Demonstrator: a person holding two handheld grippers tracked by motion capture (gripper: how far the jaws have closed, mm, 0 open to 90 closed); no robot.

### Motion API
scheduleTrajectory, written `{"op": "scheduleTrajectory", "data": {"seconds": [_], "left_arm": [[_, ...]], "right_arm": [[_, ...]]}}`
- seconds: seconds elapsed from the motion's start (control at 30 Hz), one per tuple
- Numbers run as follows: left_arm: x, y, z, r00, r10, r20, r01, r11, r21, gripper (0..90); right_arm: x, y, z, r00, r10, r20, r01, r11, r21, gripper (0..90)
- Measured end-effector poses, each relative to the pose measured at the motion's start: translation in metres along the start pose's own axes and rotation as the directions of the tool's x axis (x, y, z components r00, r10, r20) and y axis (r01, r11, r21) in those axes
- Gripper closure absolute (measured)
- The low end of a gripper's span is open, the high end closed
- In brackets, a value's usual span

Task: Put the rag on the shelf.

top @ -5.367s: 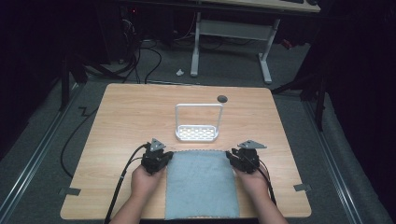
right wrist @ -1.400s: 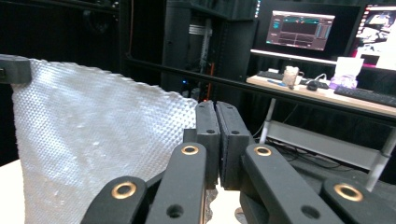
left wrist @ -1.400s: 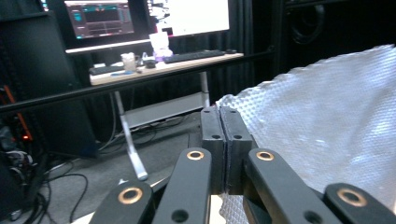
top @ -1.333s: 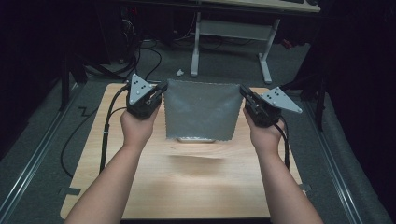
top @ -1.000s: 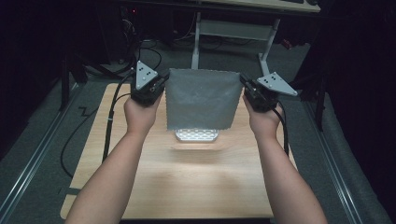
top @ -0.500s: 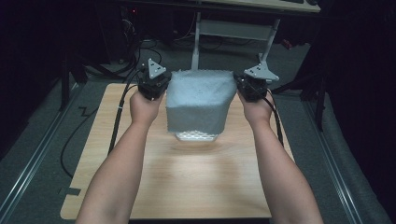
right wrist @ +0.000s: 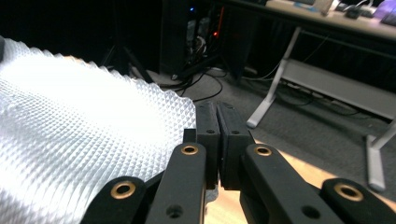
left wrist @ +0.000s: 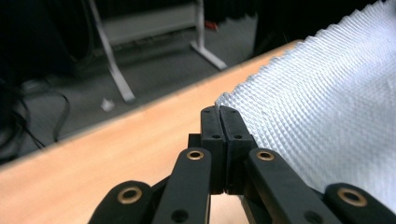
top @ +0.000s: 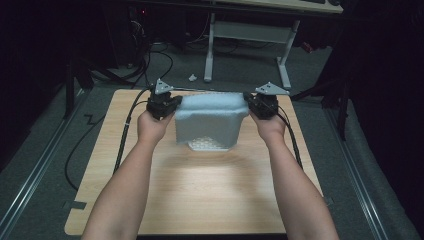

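Note:
A light grey waffle-weave cloth [top: 210,120] hangs between my two grippers over the far half of the wooden table [top: 200,190]. It drapes over a white wire rack, whose perforated base [top: 210,146] peeks out below the hem. My left gripper [top: 172,105] is shut on the cloth's left top corner, my right gripper [top: 250,105] on the right top corner. In the left gripper view the jaws [left wrist: 219,112] pinch the cloth's edge [left wrist: 327,102]. In the right gripper view the jaws [right wrist: 216,109] are closed on the cloth [right wrist: 70,121] too.
Beyond the table's far edge lie a white desk frame [top: 247,32], floor cables [top: 150,55] and a small white scrap [top: 191,77]. Each gripper's cable trails across the table, the left one [top: 122,145] toward the near left.
The cloth lay flat at the table's front 5.4 s ago. Both grippers have lifted it, carried it away from the person and lowered it over the rack, its top now folding over.

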State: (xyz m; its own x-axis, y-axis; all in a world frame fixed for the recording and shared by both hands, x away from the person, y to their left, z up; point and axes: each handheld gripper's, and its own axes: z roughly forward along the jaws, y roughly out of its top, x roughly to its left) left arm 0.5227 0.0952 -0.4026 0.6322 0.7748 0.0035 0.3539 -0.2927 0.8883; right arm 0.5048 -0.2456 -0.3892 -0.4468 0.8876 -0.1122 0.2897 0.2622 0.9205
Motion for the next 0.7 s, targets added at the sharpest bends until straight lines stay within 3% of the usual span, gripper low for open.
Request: {"op": "scheduleTrajectory", "data": {"seconds": [0.27, 0.53, 0.7], "left_arm": [[-0.006, -0.032, -0.003, 0.9966, -0.06, 0.057, 0.059, 0.9981, 0.015, 89.3], [-0.013, -0.055, -0.011, 0.991, -0.085, 0.103, 0.084, 0.9964, 0.014, 89.3], [-0.015, -0.062, -0.01, 0.9878, -0.094, 0.124, 0.093, 0.9955, 0.019, 89.3]], "right_arm": [[0.008, -0.022, -0.004, 0.9994, 0.007, -0.034, -0.006, 0.999, 0.035, 89.4], [0.013, -0.044, -0.008, 0.9972, 0.036, -0.065, -0.032, 0.998, 0.063, 89.4], [0.018, -0.051, -0.006, 0.9961, 0.029, -0.083, -0.022, 0.997, 0.077, 89.4]]}}
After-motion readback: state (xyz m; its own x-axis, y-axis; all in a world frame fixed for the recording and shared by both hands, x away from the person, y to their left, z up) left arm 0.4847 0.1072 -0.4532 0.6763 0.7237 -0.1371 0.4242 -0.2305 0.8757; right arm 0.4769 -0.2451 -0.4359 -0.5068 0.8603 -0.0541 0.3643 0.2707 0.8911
